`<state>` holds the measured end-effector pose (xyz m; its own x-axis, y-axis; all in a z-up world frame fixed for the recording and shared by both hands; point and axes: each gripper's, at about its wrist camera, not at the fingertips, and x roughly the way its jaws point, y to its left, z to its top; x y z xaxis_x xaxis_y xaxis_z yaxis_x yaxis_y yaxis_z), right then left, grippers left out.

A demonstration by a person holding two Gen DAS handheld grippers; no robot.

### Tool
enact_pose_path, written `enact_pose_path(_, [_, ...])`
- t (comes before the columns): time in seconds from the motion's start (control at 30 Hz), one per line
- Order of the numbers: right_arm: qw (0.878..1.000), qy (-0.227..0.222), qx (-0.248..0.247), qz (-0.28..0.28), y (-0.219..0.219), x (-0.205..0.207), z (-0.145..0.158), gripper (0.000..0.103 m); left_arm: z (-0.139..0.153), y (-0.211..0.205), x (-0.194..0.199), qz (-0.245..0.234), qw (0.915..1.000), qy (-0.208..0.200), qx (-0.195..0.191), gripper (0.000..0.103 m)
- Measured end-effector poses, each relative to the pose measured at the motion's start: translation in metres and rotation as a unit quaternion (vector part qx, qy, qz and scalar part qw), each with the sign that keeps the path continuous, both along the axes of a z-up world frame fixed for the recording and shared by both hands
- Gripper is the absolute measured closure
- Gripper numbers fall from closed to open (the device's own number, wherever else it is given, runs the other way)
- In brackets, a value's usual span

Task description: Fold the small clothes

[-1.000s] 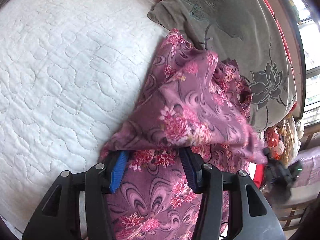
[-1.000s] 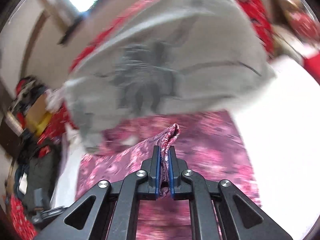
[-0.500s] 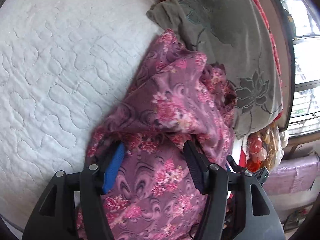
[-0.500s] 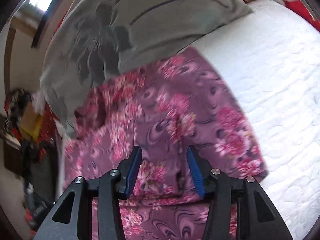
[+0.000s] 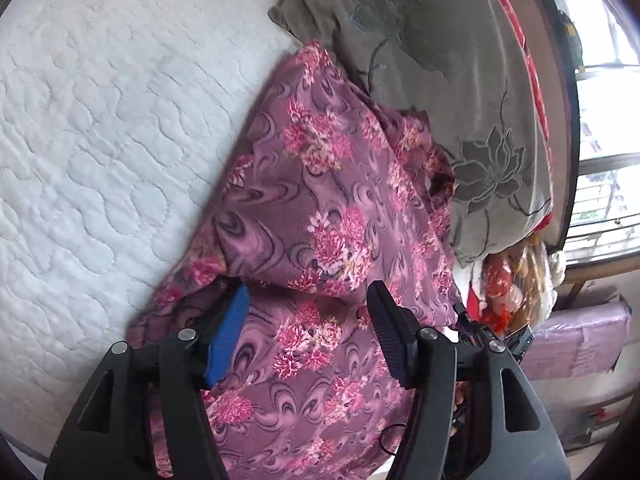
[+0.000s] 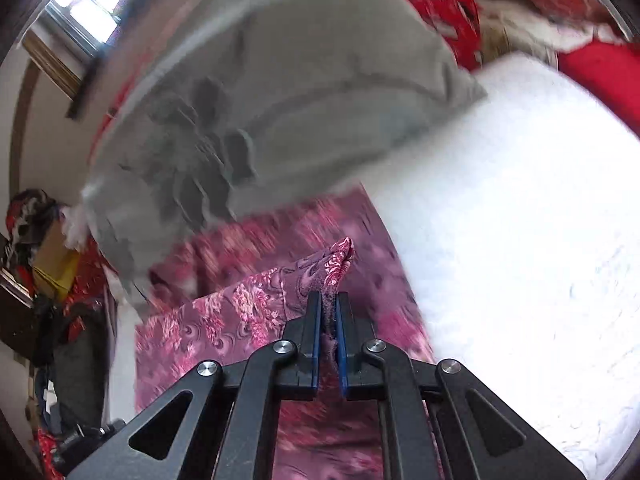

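A purple garment with pink flowers (image 5: 320, 208) lies crumpled on a white quilted bed (image 5: 100, 120), against a grey pillow. My left gripper (image 5: 308, 320) is open, its jaws wide apart just above the garment's near fold, holding nothing. My right gripper (image 6: 329, 312) is shut on a pinched corner of the garment (image 6: 336, 264), which sticks up between the blue pads and is lifted above the rest of the cloth (image 6: 224, 312).
A grey pillow with a flower print (image 5: 440, 80) lies at the bed's head, also in the right wrist view (image 6: 260, 120). Red bedding (image 6: 600, 64) lies beyond. Clutter and a window (image 5: 600, 160) are past the bed's edge.
My right gripper, shut on the cloth a second ago and open half a second ago, has shut on a garment corner again and lifted it. My left gripper stays open over the garment.
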<state>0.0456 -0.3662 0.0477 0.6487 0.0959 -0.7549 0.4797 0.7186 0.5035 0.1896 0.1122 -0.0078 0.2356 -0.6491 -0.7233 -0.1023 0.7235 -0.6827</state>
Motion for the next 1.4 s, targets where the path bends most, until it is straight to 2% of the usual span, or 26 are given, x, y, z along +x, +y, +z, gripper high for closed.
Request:
enact_pose_path(0.13, [0.998, 0.032, 0.049, -0.012, 0.001, 0.005, -0.021, 0.090, -0.005, -0.010, 0.012, 0.002, 0.9998, 0.013, 0.017, 0.045])
enact_pose_path(0.17, [0.998, 0.030, 0.050, -0.011, 0.002, 0.005, -0.020, 0.090, -0.003, -0.011, 0.015, 0.004, 0.9998, 0.009, 0.018, 0.052])
enact_pose_path(0.2, [0.999, 0.018, 0.042, -0.006, 0.003, 0.004, -0.014, 0.095, 0.002, -0.011, 0.018, 0.008, 0.9997, 0.002, 0.024, 0.066])
enact_pose_path(0.3, [0.998, -0.059, 0.018, 0.003, 0.003, -0.001, 0.017, 0.097, 0.010, -0.011, 0.023, 0.014, 0.9983, -0.013, 0.055, 0.072])
enact_pose_path(0.33, [0.998, -0.068, 0.012, -0.001, 0.001, -0.004, 0.021, 0.097, 0.008, -0.012, 0.026, 0.011, 0.9975, -0.009, 0.070, 0.072])
enact_pose_path(0.4, [0.999, -0.034, 0.005, 0.004, -0.005, -0.001, 0.011, 0.097, -0.003, -0.015, 0.029, 0.002, 0.9944, 0.012, 0.105, 0.072])
enact_pose_path(0.47, [0.997, 0.080, -0.011, 0.013, -0.008, 0.008, -0.020, 0.096, -0.006, -0.017, 0.025, -0.009, 0.9927, 0.016, 0.120, 0.073])
enact_pose_path(0.5, [0.995, 0.101, -0.017, 0.013, -0.009, 0.005, -0.026, 0.102, -0.001, -0.017, 0.020, -0.016, 0.9922, 0.009, 0.123, 0.073])
enact_pose_path(0.6, [0.999, 0.037, -0.030, 0.014, -0.008, -0.017, 0.005, 0.092, 0.025, -0.023, 0.001, -0.038, 0.9894, -0.044, 0.133, 0.072])
enact_pose_path(0.63, [0.999, 0.013, -0.029, 0.026, -0.005, -0.021, 0.014, 0.092, 0.031, -0.029, -0.003, -0.046, 0.9870, -0.059, 0.142, 0.070])
enact_pose_path(0.67, [0.999, -0.002, -0.029, 0.045, 0.000, -0.024, 0.021, 0.092, 0.035, -0.035, -0.006, -0.055, 0.9844, -0.071, 0.152, 0.059])
enact_pose_path(0.7, [0.997, -0.002, -0.034, 0.067, 0.007, -0.025, 0.024, 0.088, 0.036, -0.043, -0.008, -0.066, 0.9804, -0.084, 0.166, 0.052])
enact_pose_path(0.73, [0.995, 0.010, -0.038, 0.087, 0.014, -0.022, 0.021, 0.079, 0.034, -0.052, -0.008, -0.071, 0.9759, -0.091, 0.186, 0.046])
enact_pose_path(0.77, [0.992, 0.035, -0.042, 0.111, 0.021, -0.018, 0.012, 0.074, 0.028, -0.060, -0.006, -0.077, 0.9709, -0.091, 0.208, 0.046])
enact_pose_path(0.8, [0.985, 0.092, -0.051, 0.138, 0.030, -0.013, -0.007, 0.068, 0.013, -0.073, -0.003, -0.098, 0.9645, -0.077, 0.232, 0.046])
enact_pose_path(0.83, [0.980, 0.119, -0.059, 0.149, 0.030, -0.011, -0.016, 0.071, -0.001, -0.079, 0.000, -0.117, 0.9601, -0.054, 0.249, 0.046])
enact_pose_path(0.87, [0.978, 0.110, -0.082, 0.154, 0.036, -0.012, -0.013, 0.072, -0.007, -0.085, 0.000, -0.125, 0.9543, -0.050, 0.267, 0.046])
enact_pose_path(0.93, [0.973, 0.123, -0.097, 0.170, 0.042, -0.015, 0.000, 0.071, 0.006, -0.092, -0.011, -0.136, 0.9443, -0.080, 0.289, 0.046])
enact_pose_path(1.03, [0.963, 0.129, -0.110, 0.212, 0.057, -0.027, 0.016, 0.070, 0.017, -0.095, -0.031, -0.163, 0.9457, -0.080, 0.269, 0.046])
enact_pose_path(1.07, [0.956, 0.139, -0.125, 0.226, 0.063, -0.036, 0.019, 0.069, 0.016, -0.097, -0.039, -0.169, 0.9428, -0.078, 0.277, 0.044])
enact_pose_path(1.17, [0.938, 0.179, -0.150, 0.255, 0.074, -0.066, 0.010, 0.065, -0.003, -0.099, -0.056, -0.184, 0.9314, -0.050, 0.310, 0.042])
enact_pose_path(1.2, [0.933, 0.199, -0.149, 0.259, 0.076, -0.078, 0.000, 0.065, -0.006, -0.099, -0.063, -0.186, 0.9270, -0.055, 0.321, 0.042])
enact_pose_path(1.23, [0.931, 0.211, -0.147, 0.257, 0.078, -0.092, -0.008, 0.065, -0.004, -0.101, -0.068, -0.190, 0.9226, -0.064, 0.330, 0.042])
enact_pose_path(1.27, [0.934, 0.203, -0.149, 0.253, 0.078, -0.102, -0.008, 0.065, -0.002, -0.103, -0.075, -0.198, 0.9174, -0.067, 0.339, 0.042])
enact_pose_path(1.33, [0.941, 0.191, -0.135, 0.245, 0.078, -0.125, -0.003, 0.060, 0.000, -0.103, -0.085, -0.207, 0.9155, -0.060, 0.340, 0.042])
enact_pose_path(1.4, [0.948, 0.186, -0.115, 0.231, 0.075, -0.149, -0.001, 0.059, 0.003, -0.101, -0.096, -0.207, 0.9143, -0.060, 0.343, 0.042])
